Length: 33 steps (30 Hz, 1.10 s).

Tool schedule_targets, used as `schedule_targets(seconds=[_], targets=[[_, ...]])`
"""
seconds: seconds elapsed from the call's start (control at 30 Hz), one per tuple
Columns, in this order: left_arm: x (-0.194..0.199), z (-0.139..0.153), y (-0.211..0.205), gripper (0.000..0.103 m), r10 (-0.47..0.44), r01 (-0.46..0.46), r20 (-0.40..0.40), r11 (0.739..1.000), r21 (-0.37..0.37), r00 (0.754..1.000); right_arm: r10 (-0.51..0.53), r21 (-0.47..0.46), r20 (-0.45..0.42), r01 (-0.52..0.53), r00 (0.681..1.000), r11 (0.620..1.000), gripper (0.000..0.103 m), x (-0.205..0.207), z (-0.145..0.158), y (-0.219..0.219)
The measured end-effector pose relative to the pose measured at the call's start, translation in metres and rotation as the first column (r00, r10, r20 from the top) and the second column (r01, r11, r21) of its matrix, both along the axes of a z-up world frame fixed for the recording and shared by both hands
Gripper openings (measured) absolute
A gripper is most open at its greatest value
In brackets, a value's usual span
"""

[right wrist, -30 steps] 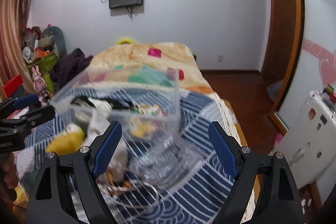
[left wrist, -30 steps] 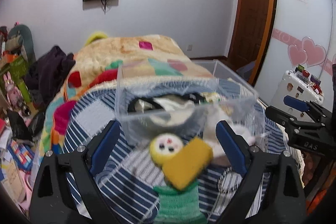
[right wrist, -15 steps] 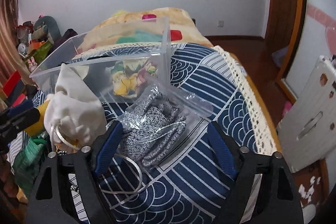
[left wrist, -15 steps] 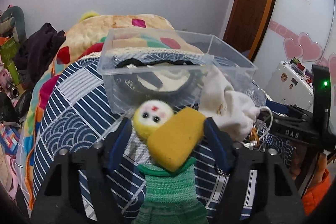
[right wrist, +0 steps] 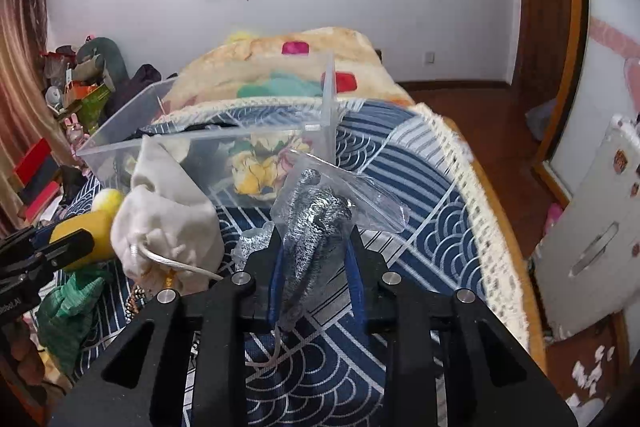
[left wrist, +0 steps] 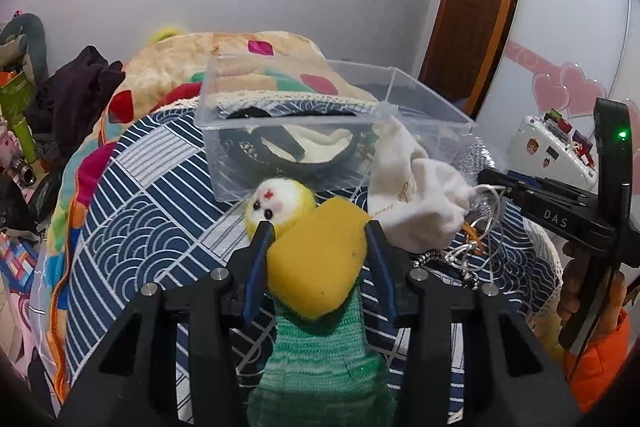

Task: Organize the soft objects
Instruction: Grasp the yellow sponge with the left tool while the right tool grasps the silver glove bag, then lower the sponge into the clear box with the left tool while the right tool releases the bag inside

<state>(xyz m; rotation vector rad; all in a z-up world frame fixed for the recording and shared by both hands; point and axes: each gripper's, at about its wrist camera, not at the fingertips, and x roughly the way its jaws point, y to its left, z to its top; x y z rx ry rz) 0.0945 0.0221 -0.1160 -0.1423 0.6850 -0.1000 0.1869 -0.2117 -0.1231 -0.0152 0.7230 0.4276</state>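
Observation:
My left gripper (left wrist: 318,231) is shut on a yellow sponge (left wrist: 316,261) that lies over a green knitted cloth (left wrist: 320,359) on the bed. A yellow and white plush ball (left wrist: 278,201) touches the sponge's far side. My right gripper (right wrist: 314,241) is shut on a grey knit item in a clear plastic bag (right wrist: 316,223). A clear plastic box (left wrist: 320,131) stands just behind, holding a black and cream item (left wrist: 296,147). A white drawstring pouch (left wrist: 416,183) leans on the box's front; it also shows in the right wrist view (right wrist: 168,223).
The blue patterned bedspread (left wrist: 132,227) covers the bed; a colourful blanket (left wrist: 224,51) lies behind the box. Cords and bead strings (left wrist: 460,251) lie by the pouch. A white suitcase (right wrist: 592,227) stands right of the bed. Clutter (left wrist: 24,107) lines the left side.
Both grippers moved in and down, then closed: the left on the yellow sponge, the right on the bagged grey knit item. The box and pouch have stayed in place.

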Motion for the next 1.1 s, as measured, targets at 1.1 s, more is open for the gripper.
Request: schedule_targets(seconds=[1.1], targets=[[0.072,0.069,0.005,0.046,0.013,-0.025,0.130,0.996,0.089,0.991,0.035,0.035,0.284,-0.047,0.958,0.998,0.023,0.012,0.075,0.044]])
